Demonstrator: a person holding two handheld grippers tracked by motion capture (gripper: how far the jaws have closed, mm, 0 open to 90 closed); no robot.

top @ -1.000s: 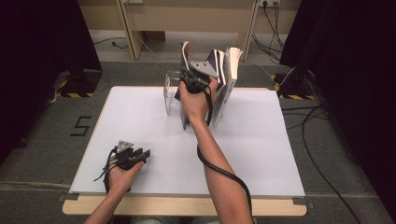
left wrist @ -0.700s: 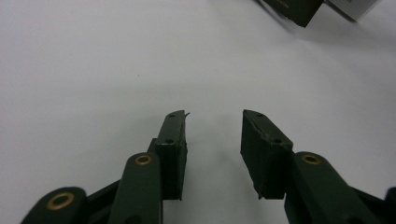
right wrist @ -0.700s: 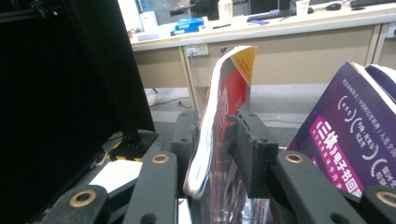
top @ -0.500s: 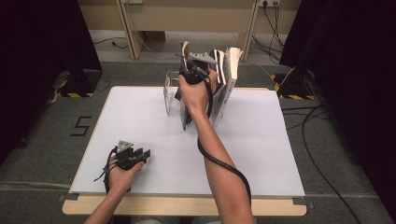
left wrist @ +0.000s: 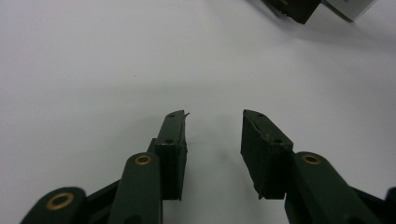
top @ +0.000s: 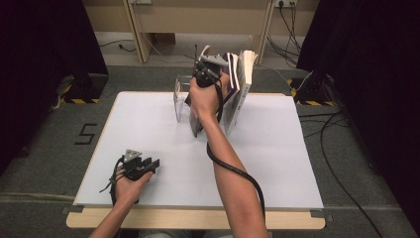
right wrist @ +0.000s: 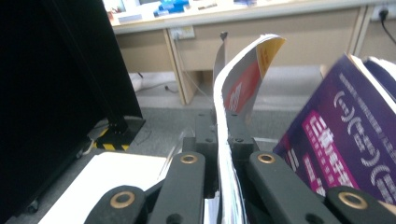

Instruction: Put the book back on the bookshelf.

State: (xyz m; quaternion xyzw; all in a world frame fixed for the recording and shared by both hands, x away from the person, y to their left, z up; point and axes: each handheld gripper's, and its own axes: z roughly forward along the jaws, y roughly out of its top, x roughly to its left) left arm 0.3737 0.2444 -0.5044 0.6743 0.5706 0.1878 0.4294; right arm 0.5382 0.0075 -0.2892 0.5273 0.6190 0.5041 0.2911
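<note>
Nearest the table's [top: 277, 163] front edge, toward its left corner, the left gripper [left wrist: 212, 135] rests on the white top with its jaws about half apart and nothing between them. Farther back, at the far edge of the table, the right gripper [right wrist: 220, 135] has just been closing its jaws, and they now pinch a thin booklet [right wrist: 243, 79] that curls above them. The booklet stands among upright books, just left of a purple book [right wrist: 345, 140] and right of a clear stand [top: 181, 94].
</note>
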